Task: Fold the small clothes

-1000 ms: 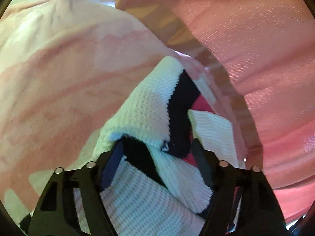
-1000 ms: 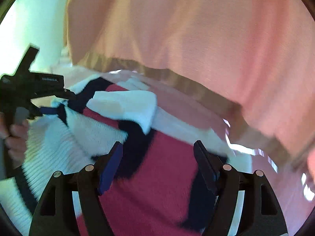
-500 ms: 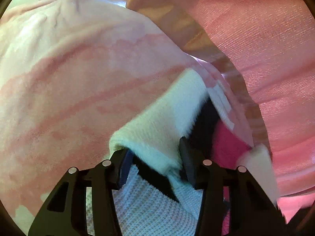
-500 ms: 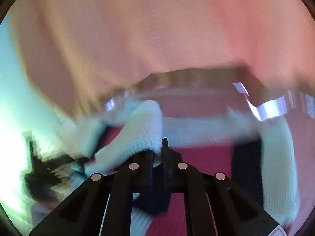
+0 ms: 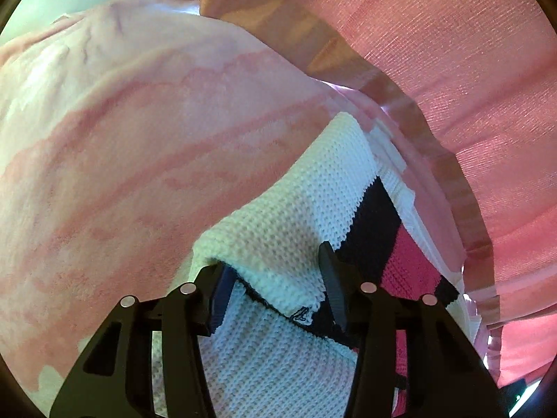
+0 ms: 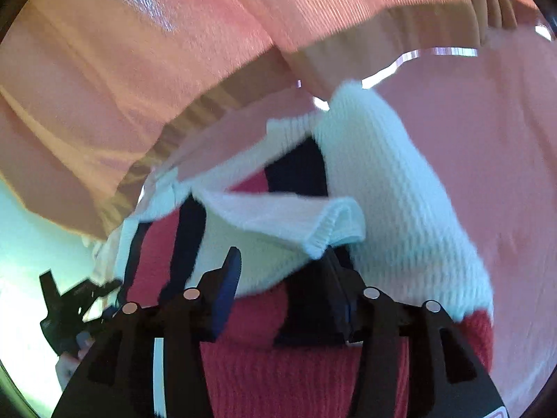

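Knitwear fills both views: a white, navy and red sweater (image 5: 306, 209) lies on a pink blanket (image 5: 122, 146). The left tongs (image 5: 275, 285) pinch a folded white edge. The right tongs (image 6: 282, 271) have just been opening, half-spread around a white fold, pads apparently not pressing it.

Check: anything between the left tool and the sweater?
Nothing visible. The left tool already has a white fold of the sweater bunched between its fingers; only the pink blanket lies beyond.
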Demonstrator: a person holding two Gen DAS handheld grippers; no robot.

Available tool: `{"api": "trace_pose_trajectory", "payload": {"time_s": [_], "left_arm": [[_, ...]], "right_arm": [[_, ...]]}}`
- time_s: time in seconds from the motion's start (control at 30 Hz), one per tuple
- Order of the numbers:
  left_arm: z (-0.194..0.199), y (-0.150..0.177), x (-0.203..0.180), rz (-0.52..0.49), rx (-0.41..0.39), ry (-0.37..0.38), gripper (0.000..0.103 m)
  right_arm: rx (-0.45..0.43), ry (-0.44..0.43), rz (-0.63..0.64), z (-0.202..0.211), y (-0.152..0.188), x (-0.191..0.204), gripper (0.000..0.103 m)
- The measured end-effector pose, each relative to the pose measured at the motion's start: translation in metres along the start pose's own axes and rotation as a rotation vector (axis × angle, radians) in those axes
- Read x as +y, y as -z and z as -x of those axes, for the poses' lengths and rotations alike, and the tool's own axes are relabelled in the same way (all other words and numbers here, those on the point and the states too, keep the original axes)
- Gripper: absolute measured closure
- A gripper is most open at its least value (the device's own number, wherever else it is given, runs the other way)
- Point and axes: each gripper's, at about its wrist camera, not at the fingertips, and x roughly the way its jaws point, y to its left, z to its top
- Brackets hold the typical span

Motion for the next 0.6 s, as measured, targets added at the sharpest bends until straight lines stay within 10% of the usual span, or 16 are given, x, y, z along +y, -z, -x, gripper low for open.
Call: {"api": "trace_pose_trajectory", "payload": {"time_s": [0.07,0.13,0.27,0.37,0.5,0.6], "left_arm": [[0.003,0.000,0.002,0.003,0.000,0.005,0.059],[0.004,-0.002,0.003,0.002,0.000,0.005,0.065],[0.005,-0.005,0.010,0.015,0.017,0.011,0.066],[0.010,-0.002,0.008,0.001,0.021,0.003,0.066],[0.015,0.003,0.003,-0.019,0.018,0.010,0.058],[0.013,0.005,0.004,-0.019,0.024,0.022,0.055]], "right_arm": [[-0.022,0.024,0.030,-0.005,-0.009,0.004,0.059],[-0.007,0.042,0.043,-0.007,-0.022,0.004,0.103],[-0.134,0.069,-0.004,0.038,-0.040,-0.005,0.102],[-0.062,0.180,0.004,0.037,-0.036,-0.025,0.092],[0.021,0.077,-0.003,0.029,-0.005,-0.030,0.055],[0.027,0.068,0.023,0.010,-0.001,-0.016,0.050]]}}
